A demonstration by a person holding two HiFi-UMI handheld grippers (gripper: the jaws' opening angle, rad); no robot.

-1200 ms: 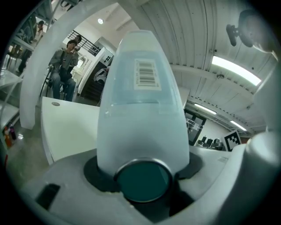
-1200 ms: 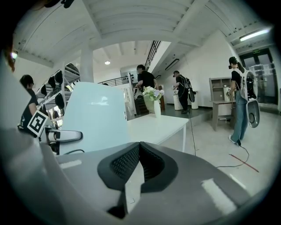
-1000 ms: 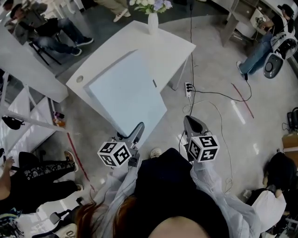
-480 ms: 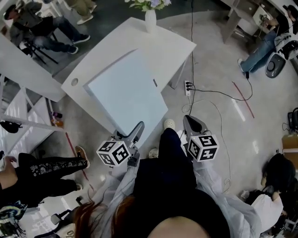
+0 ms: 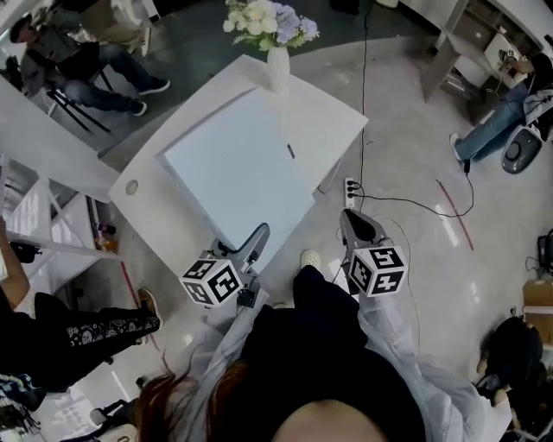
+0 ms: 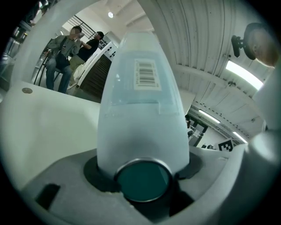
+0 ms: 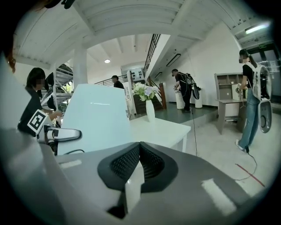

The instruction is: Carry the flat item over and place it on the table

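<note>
Barcode-labelled panel (image 5: pixel 238 168) now farther over table (image 5: pixel 333 108); left hand-held gripper (image 5: pixel 257 237) clamped on it, right hand-held gripper (image 5: pixel 356 226) closed.

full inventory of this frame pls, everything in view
table: 1, white, centre of head view
panel: 1, pale blue, over the table, near edge in left gripper
vase: 1, white, table's far end, holds white and lilac flowers
power strip: 1, white, floor right of table
cable: 1, black, floor by power strip
tape lines: 2, red, floor
bystanders: several, dark clothes, room edges
left gripper: grey, fingers shut on panel
right gripper: grey, fingers together, empty
</note>
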